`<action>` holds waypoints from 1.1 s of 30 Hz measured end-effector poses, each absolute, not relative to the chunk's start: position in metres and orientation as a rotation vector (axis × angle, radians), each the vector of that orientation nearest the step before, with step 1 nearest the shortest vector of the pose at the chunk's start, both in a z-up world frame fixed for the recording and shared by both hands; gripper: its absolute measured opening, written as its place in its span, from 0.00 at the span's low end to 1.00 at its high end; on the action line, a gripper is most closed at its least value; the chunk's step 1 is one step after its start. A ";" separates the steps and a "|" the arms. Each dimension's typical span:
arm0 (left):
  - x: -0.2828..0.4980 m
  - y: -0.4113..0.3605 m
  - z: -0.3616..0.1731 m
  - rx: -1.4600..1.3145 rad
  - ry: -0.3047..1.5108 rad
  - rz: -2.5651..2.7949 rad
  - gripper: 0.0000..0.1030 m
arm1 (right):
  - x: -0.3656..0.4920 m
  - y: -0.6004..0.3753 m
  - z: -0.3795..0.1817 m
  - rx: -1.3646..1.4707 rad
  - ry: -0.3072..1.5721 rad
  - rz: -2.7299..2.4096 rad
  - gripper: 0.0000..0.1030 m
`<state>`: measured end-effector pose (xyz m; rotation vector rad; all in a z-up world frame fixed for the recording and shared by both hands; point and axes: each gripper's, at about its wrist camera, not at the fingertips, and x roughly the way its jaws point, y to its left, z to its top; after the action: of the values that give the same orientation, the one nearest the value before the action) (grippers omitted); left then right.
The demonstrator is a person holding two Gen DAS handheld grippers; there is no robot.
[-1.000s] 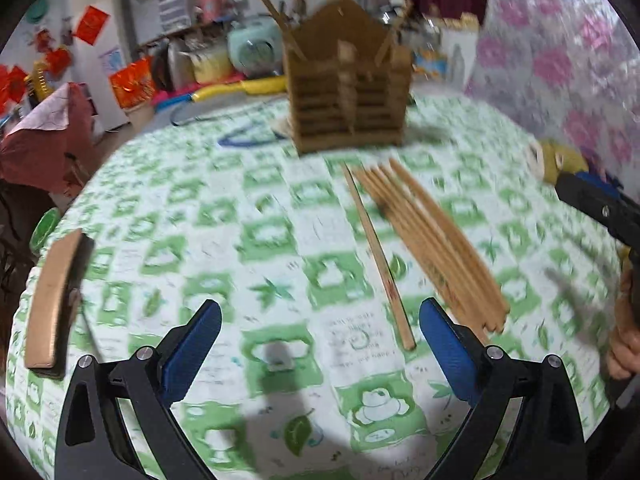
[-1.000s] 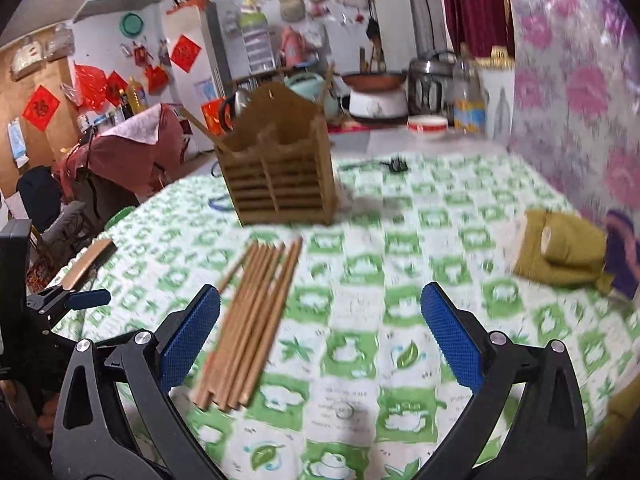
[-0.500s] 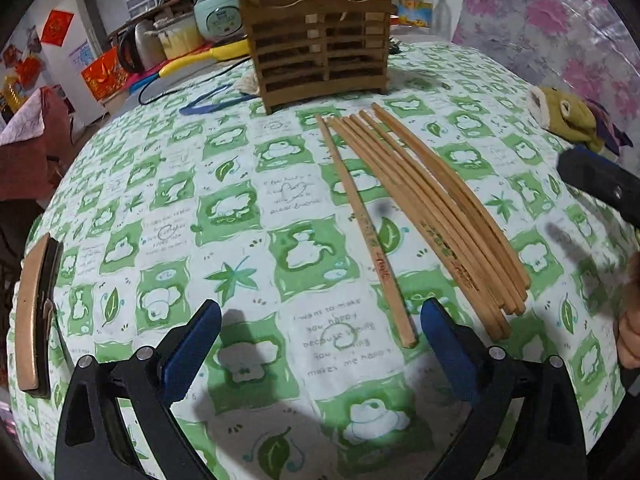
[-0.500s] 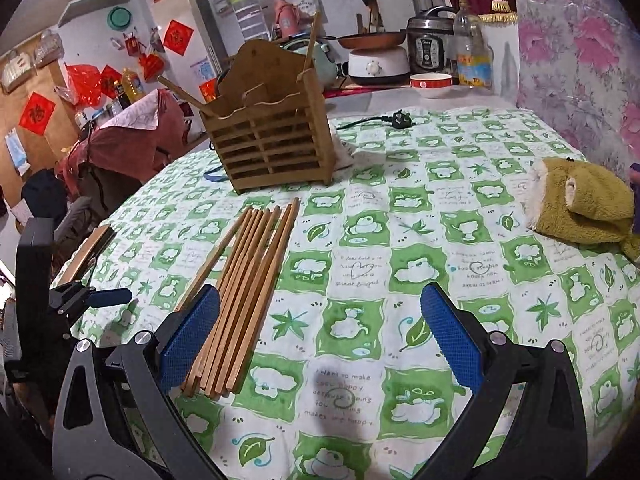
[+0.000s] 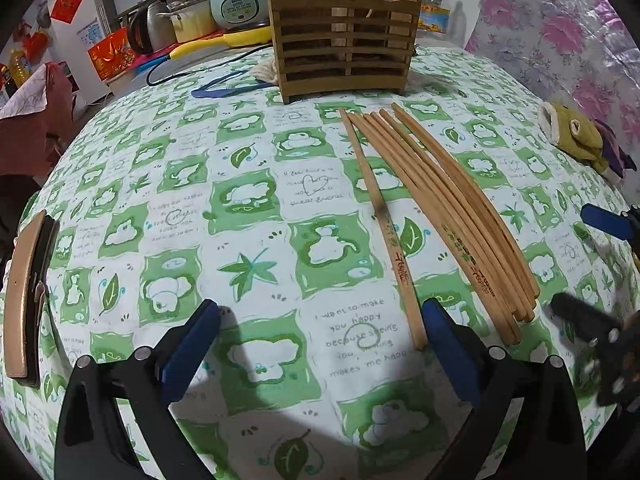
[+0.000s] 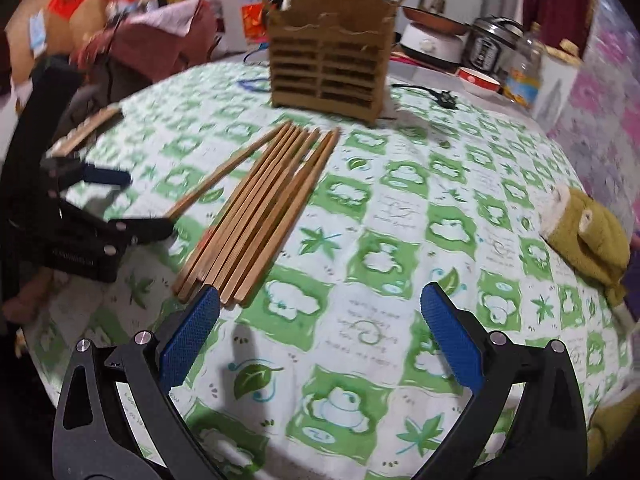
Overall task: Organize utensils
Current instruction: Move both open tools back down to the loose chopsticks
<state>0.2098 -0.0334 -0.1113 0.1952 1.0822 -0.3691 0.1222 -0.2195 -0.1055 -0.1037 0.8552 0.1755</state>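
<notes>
Currently both tools are spread wide with nothing held. Left tool (image 5: pixel 320 344) hovers low over the round tabletop with green-and-white leaf-print cloth (image 5: pixel 248 208); its right blue pad (image 5: pixel 450 350) sits just beside the near end of a single light-brown wooden chopstick (image 5: pixel 380 220), contact can't be confirmed. That stray chopstick runs from about 6 o'clock up toward 12 o'clock, tip pointing at the brown slatted wooden utensil holder (image 5: pixel 344 56), which stands upright at 12 o'clock on the far side of the tabletop, with a couple of sticks poking out of its top. Bundle of light-brown wooden chopsticks (image 5: pixel 456 216) lies flat just at 3 o'clock of the stray one, far ends nearly converging with it, near ends fanned apart. Right tool (image 6: pixel 320 336) also hangs low over the cloth; its left blue pad (image 6: pixel 190 336) is right at the near ends of the bundle, which from this view spreads from 9 o'clock up toward the holder at 12 o'clock. Right-wrist view is motion-blurred. Left tool shows at 9 o'clock in that view, near the stray stick's end. Olive-green plush toy (image 6: pixel 588 236) lies at 3 o'clock, well apart from the chopsticks. Black power cord and plug (image 6: pixel 436 94) lies beside the holder.
</notes>
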 end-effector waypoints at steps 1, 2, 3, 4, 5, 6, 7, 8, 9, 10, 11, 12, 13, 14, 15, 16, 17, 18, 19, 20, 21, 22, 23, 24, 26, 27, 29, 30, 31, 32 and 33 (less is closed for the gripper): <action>0.210 -0.033 -0.112 0.195 1.082 -0.370 0.96 | 0.124 -0.216 -0.106 -0.124 0.865 0.170 0.94; 0.210 -0.033 -0.112 0.195 1.082 -0.369 0.96 | 0.125 -0.215 -0.108 -0.131 0.873 0.174 0.94; 0.210 -0.032 -0.112 0.195 1.082 -0.369 0.96 | 0.127 -0.214 -0.108 -0.137 0.885 0.171 0.94; 0.210 -0.032 -0.112 0.195 1.082 -0.369 0.96 | 0.129 -0.214 -0.110 -0.139 0.895 0.168 0.94; 0.210 -0.033 -0.112 0.195 1.082 -0.369 0.96 | 0.132 -0.214 -0.112 -0.136 0.908 0.162 0.94; 0.210 -0.033 -0.112 0.195 1.082 -0.370 0.96 | 0.133 -0.215 -0.113 -0.130 0.916 0.160 0.94; 0.210 -0.032 -0.112 0.195 1.082 -0.370 0.96 | 0.135 -0.217 -0.114 -0.122 0.930 0.154 0.94; 0.210 -0.033 -0.112 0.195 1.082 -0.369 0.96 | 0.137 -0.219 -0.115 -0.109 0.939 0.151 0.94; 0.210 -0.033 -0.112 0.195 1.082 -0.369 0.96 | 0.138 -0.224 -0.116 -0.089 0.946 0.139 0.93; 0.210 -0.032 -0.112 0.195 1.082 -0.369 0.96 | 0.140 -0.229 -0.117 -0.068 0.950 0.106 0.93; 0.210 -0.033 -0.112 0.195 1.082 -0.369 0.96 | 0.142 -0.236 -0.118 -0.040 0.952 0.072 0.93; 0.210 -0.033 -0.112 0.195 1.082 -0.369 0.96 | 0.143 -0.243 -0.118 -0.008 0.952 0.054 0.90; 0.210 -0.033 -0.112 0.195 1.082 -0.369 0.96 | 0.142 -0.253 -0.117 0.057 0.946 0.071 0.87; 0.210 -0.033 -0.112 0.195 1.082 -0.369 0.96 | 0.141 -0.255 -0.117 0.079 0.941 0.091 0.86; 0.210 -0.033 -0.112 0.195 1.082 -0.369 0.96 | 0.138 -0.255 -0.115 0.079 0.929 0.098 0.83; 0.210 -0.033 -0.112 0.195 1.082 -0.369 0.96 | 0.136 -0.253 -0.114 0.066 0.921 0.098 0.80; 0.209 -0.033 -0.112 0.195 1.082 -0.369 0.96 | 0.134 -0.247 -0.113 0.040 0.912 0.110 0.75; 0.209 -0.034 -0.112 0.195 1.082 -0.367 0.96 | 0.133 -0.241 -0.112 0.015 0.910 0.126 0.69; 0.209 -0.035 -0.112 0.196 1.082 -0.366 0.96 | 0.132 -0.237 -0.112 0.000 0.912 0.134 0.62; 0.209 -0.033 -0.112 0.196 1.082 -0.365 0.96 | 0.132 -0.233 -0.113 -0.018 0.914 0.142 0.59; 0.210 -0.033 -0.112 0.196 1.083 -0.364 0.96 | 0.132 -0.231 -0.113 -0.026 0.913 0.148 0.55; 0.208 -0.032 -0.111 0.197 1.084 -0.363 0.96 | 0.131 -0.229 -0.112 -0.035 0.908 0.157 0.53; 0.207 -0.032 -0.111 0.201 1.085 -0.364 0.96 | 0.131 -0.229 -0.112 -0.036 0.906 0.162 0.51; 0.206 -0.031 -0.110 0.201 1.086 -0.368 0.96 | 0.131 -0.229 -0.111 -0.034 0.904 0.164 0.50; 0.202 -0.030 -0.109 0.197 1.085 -0.387 0.95 | 0.131 -0.229 -0.112 -0.027 0.903 0.170 0.49; 0.200 -0.029 -0.107 0.188 1.083 -0.404 0.95 | 0.131 -0.230 -0.112 -0.020 0.905 0.173 0.49; 0.197 -0.026 -0.104 0.157 1.078 -0.432 0.88 | 0.132 -0.231 -0.112 -0.008 0.907 0.181 0.49; 0.197 -0.025 -0.104 0.145 1.079 -0.434 0.84 | 0.133 -0.232 -0.111 0.009 0.907 0.190 0.49; 0.196 -0.026 -0.104 0.147 1.075 -0.424 0.78 | 0.135 -0.232 -0.111 0.025 0.906 0.197 0.49; 0.195 -0.026 -0.103 0.151 1.066 -0.409 0.71 | 0.136 -0.233 -0.111 0.034 0.903 0.200 0.49; 0.194 -0.027 -0.102 0.154 1.059 -0.405 0.68 | 0.138 -0.234 -0.110 0.042 0.900 0.201 0.49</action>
<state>0.1941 -0.0268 -0.1024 0.1543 1.0589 -0.4048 0.1379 -0.2335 -0.1103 0.0425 0.8998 0.2006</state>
